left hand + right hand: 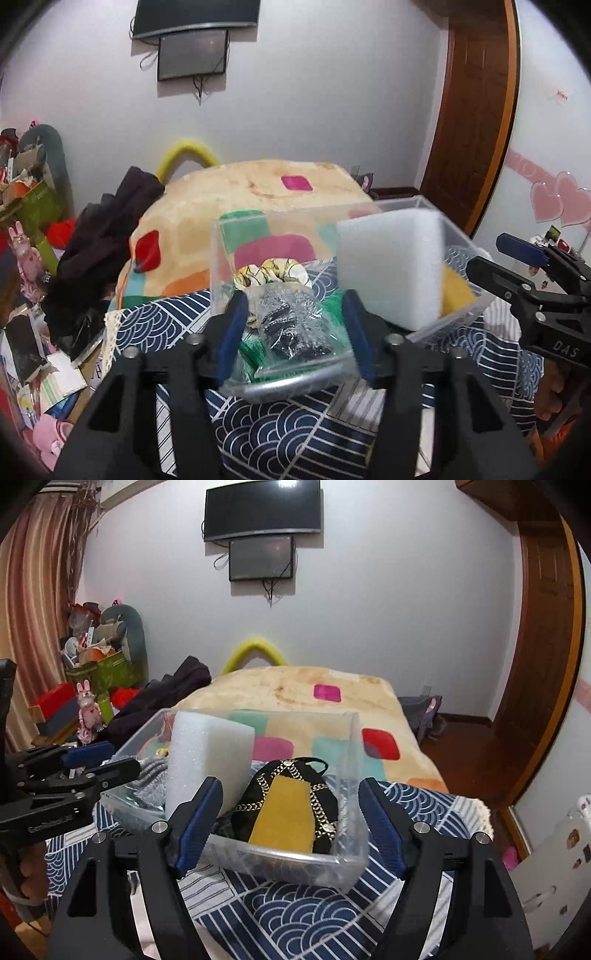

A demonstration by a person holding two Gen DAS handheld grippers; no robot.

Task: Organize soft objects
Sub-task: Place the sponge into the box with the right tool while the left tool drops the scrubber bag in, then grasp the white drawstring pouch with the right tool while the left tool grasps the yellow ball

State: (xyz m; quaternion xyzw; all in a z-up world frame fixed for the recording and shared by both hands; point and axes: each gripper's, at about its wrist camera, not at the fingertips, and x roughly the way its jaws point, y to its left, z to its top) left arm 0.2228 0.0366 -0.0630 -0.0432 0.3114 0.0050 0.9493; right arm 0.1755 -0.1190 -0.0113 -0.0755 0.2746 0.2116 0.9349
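Note:
A clear plastic box (221,266) (351,760) stands on a blue wave-pattern cloth (280,435) (295,912). Inside it, a white foam block (391,266) (207,753) stands upright beside a yellow sponge (456,291) (284,812), a black pouch with chain trim (325,805), a bagged dark item (291,325) and a patterned scrunchie (273,273). My left gripper (295,332) is open at the box's near wall. My right gripper (291,823) is open, straddling the box's near corner. Neither holds anything.
A blanket with coloured patches (258,192) (295,690) covers the bed behind the box. Dark clothes (107,236) (177,690) lie at its left. Boxes and toys (29,206) (92,672) crowd the left side. A wooden door (476,110) stands at right.

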